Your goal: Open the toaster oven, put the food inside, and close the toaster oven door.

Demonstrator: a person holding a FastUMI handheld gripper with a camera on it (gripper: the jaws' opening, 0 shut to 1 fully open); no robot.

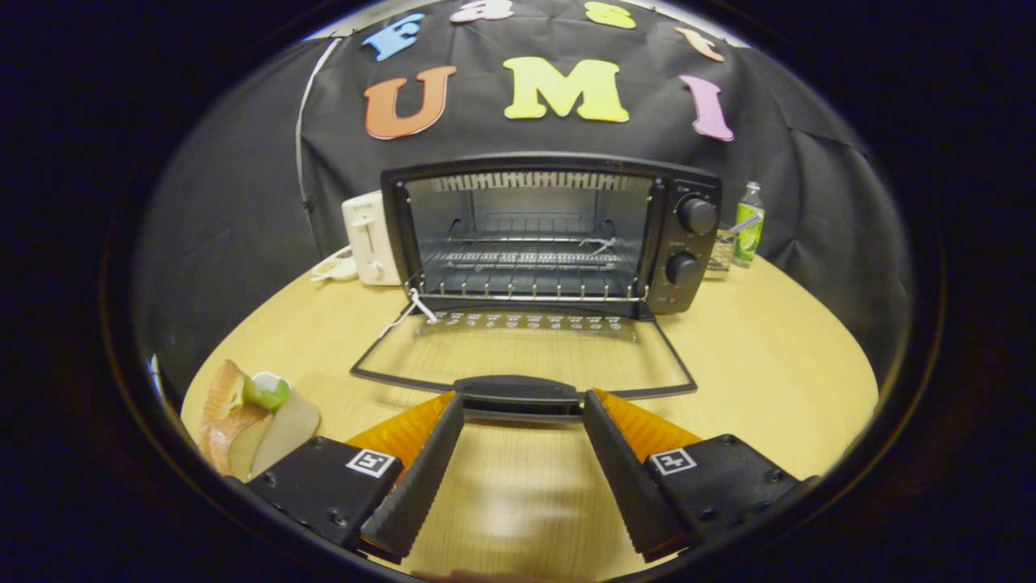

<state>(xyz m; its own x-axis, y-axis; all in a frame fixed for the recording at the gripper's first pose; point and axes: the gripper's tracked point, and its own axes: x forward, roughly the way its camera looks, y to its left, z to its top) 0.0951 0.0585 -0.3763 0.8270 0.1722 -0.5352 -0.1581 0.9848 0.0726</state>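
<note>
One door is already lying fully open: the toaster oven (550,235) is sitting at the far side of the wooden table (769,364), its glass door (526,348) folded down flat toward the near side, with the dark handle (518,390) just ahead of the fingertips. The gripper (522,405) is hovering with its fingers spread wide and holding nothing, the handle showing in the gap between the tips without either one pressing on it. The food (243,413), which is looking like a sandwich with a crusty bread edge, pale slices and something green tucked in, is resting on the table near and to the left of the left finger, well apart from the oven. Judging by its look, it is going to handle as light, soft and loosely layered, so a hard squeeze is likely to crush it or push the layers apart; taking hold across the bread faces, near the middle of the stack, seems the safest grip. Inside the oven a wire rack (526,261) is waiting, stiff and open-barred, so the food is needing to go down flat on it. Beside the oven, a white toaster (368,239) is standing at the left and a green bottle (749,225) at the right.
</note>
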